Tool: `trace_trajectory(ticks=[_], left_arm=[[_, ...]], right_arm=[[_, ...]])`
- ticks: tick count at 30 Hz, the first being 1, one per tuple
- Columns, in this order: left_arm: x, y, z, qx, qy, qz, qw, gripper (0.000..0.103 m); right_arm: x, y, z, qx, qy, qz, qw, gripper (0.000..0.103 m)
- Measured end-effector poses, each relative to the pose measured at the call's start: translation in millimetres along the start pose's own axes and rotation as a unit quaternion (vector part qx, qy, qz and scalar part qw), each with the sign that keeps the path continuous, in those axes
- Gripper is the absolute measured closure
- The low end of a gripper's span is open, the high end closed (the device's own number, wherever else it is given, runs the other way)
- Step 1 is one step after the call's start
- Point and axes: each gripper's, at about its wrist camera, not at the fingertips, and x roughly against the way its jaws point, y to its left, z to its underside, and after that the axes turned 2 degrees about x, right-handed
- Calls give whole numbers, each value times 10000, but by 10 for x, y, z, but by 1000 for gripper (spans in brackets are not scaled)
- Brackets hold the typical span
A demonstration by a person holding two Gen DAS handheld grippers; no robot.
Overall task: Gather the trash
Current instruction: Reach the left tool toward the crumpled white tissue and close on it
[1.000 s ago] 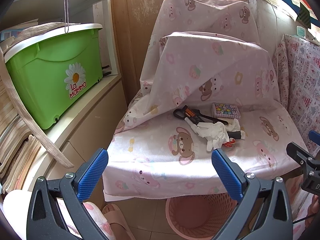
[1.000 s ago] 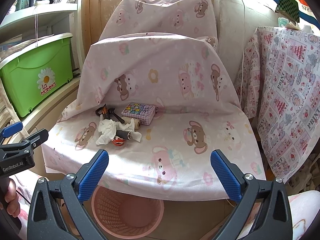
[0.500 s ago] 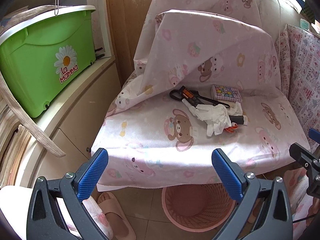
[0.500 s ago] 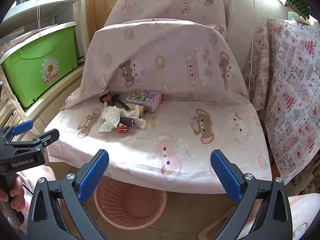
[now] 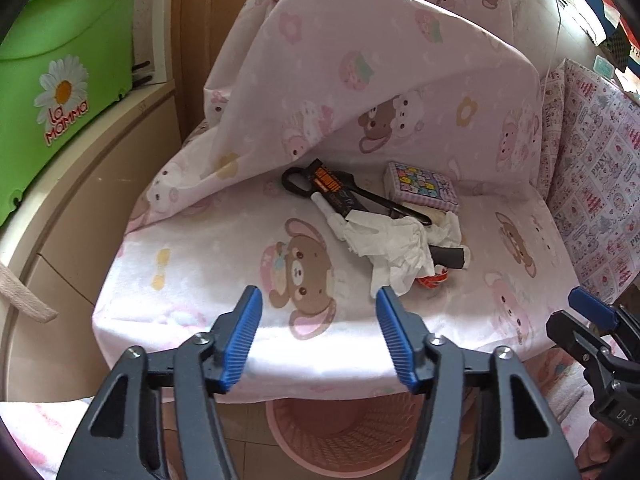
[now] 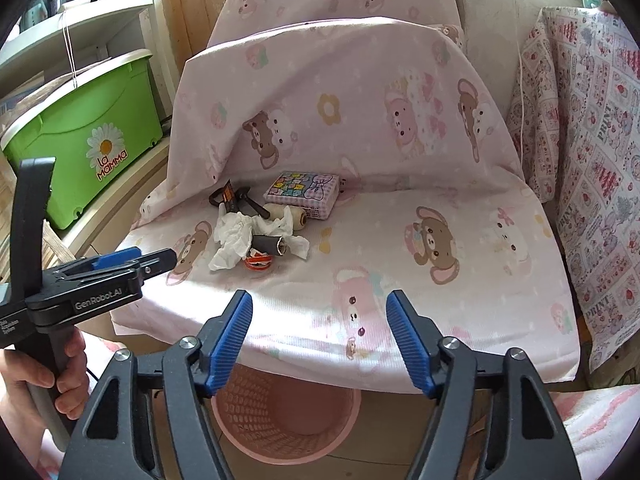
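Observation:
A crumpled white tissue (image 5: 390, 242) lies on the pink bear-print seat (image 5: 224, 276), over a black roll (image 5: 450, 257) and a red-and-white wrapper (image 5: 434, 280). It also shows in the right wrist view (image 6: 236, 240), with the roll (image 6: 270, 244) and wrapper (image 6: 258, 263). A pink basket (image 5: 344, 436) (image 6: 286, 420) stands on the floor below the seat's front edge. My left gripper (image 5: 318, 338) is open and empty, above the seat's front, short of the tissue. My right gripper (image 6: 320, 340) is open and empty, over the seat's front edge.
Black scissors with an orange-labelled packet (image 5: 334, 190), a colourful tin box (image 5: 422, 188) and a cream thread spool (image 6: 290, 216) lie behind the trash. A green bin (image 5: 52, 80) sits on a shelf at left. A patterned cloth (image 6: 592, 152) hangs at right.
Both grippers have moved forward and down toward the seat, and the trash pile looks larger. Their jaws stand narrower than before but still open.

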Motion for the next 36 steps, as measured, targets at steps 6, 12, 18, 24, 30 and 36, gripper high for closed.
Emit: trace_trajectory(ticks=[6,12,18,24,30,36], left_arm=[[-147,-231,-63,-196,-17,402,9990,64],[-331,-422,-110,-316,-270,-339,9986,60],[-413,-531,-130,-524,-301,-1005,9931,43],[-435,-518,-168,-305,-161,-429,9985,27],[-447,-507,-167,-171,-198,-260,9993,29],[-474,-656,-75,-365,175,69,9992,103]], right_arm=[[-99,-6,-15,-65,84,133,9999,71],[-265,-103,4,-257,360,18,9990,83],[-302,-90,4,13,359,113,9993,83],[-331,-110,43,5,461,207,9987,83],[-346,-199,77,-147,570,250,9980,82],[-308,-253,101,-236,592,328,9974,74]])
